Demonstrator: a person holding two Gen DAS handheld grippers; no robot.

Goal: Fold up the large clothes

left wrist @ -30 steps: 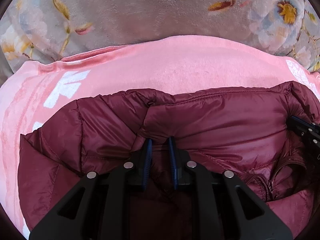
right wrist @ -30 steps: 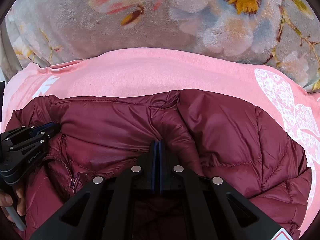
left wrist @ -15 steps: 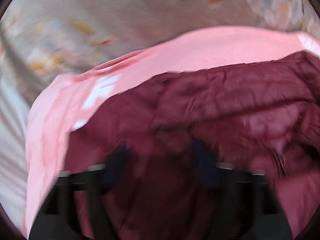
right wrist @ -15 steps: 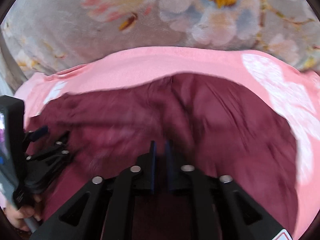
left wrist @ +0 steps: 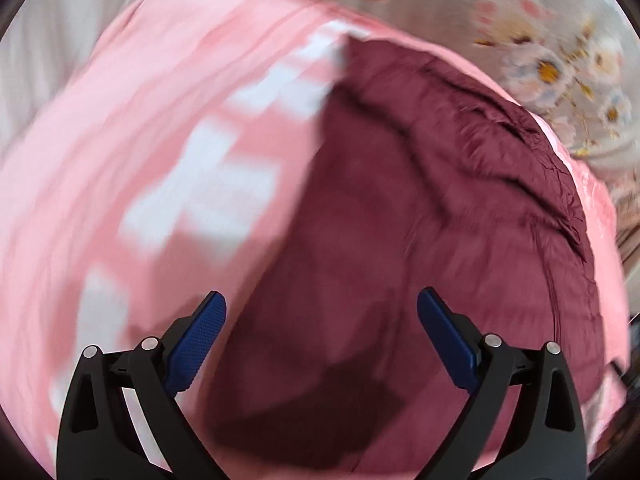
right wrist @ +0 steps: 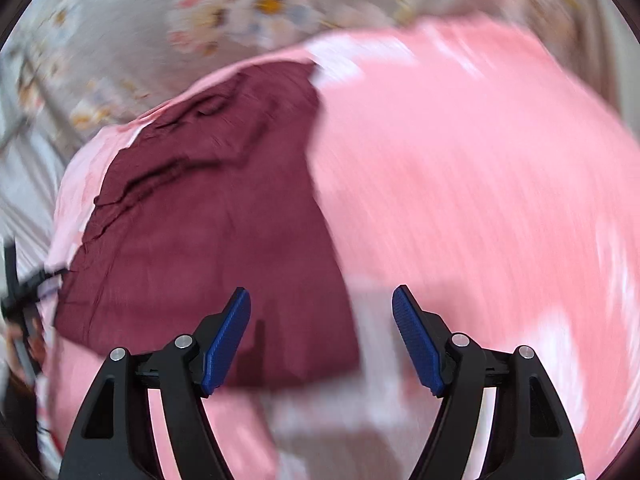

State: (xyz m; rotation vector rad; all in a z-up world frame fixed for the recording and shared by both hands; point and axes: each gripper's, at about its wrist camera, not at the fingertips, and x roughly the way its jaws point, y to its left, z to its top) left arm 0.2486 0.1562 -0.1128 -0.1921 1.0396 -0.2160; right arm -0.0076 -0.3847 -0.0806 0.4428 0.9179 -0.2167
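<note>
One maroon jacket (left wrist: 420, 240) on one pink blanket (left wrist: 140, 160) — two claws, both spread.

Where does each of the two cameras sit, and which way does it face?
Left wrist: on the left gripper, looking down past its open blue fingers at the maroon jacket on the pink blanket.
Right wrist: on the right gripper, fingers open, facing down.
Shared: jacket, blanket, floral cover.
</note>
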